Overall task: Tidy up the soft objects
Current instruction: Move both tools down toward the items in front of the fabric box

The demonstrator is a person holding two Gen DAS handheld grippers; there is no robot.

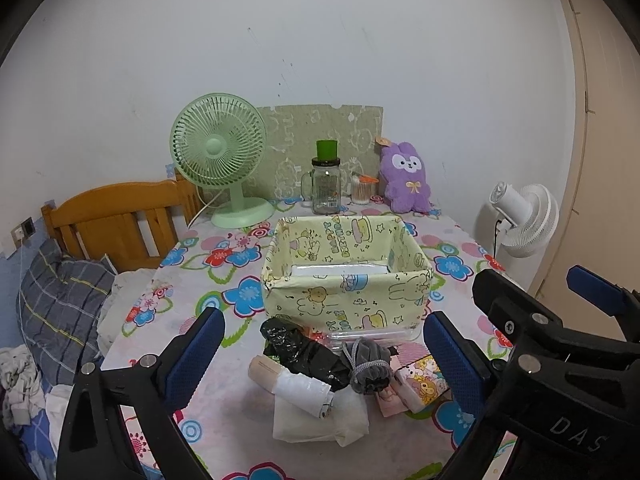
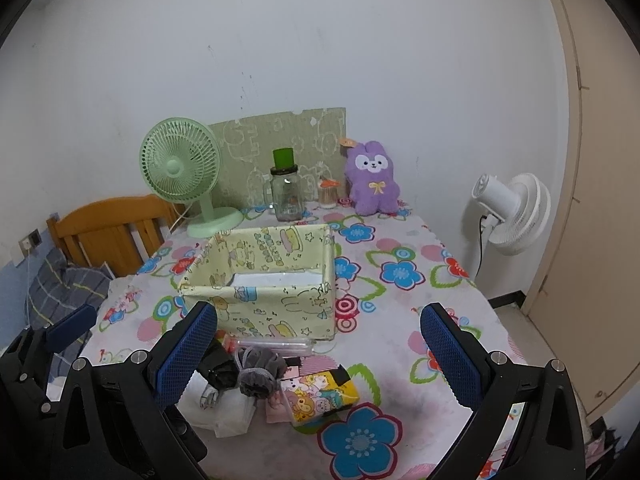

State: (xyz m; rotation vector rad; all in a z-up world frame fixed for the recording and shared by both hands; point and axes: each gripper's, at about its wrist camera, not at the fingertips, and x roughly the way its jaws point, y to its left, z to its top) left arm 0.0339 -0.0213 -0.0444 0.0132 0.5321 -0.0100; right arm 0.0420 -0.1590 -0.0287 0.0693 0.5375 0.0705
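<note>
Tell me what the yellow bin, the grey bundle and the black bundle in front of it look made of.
Yellow bin: printed fabric, matte; its rim sags and creases, likely over a stiff frame.
Grey bundle: soft, fuzzy knit cloth, possibly socks, bunched with a cord.
Black bundle: thin plastic film, probably a bag; glossy crinkles catch light.

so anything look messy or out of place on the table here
Yes: the soft items sit in a jumbled heap in front of the yellow fabric bin, overlapping one another. Nothing looks spilled or damaged.

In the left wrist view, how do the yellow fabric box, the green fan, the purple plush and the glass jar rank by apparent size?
1. yellow fabric box, nearest the camera
2. green fan
3. purple plush
4. glass jar
</note>
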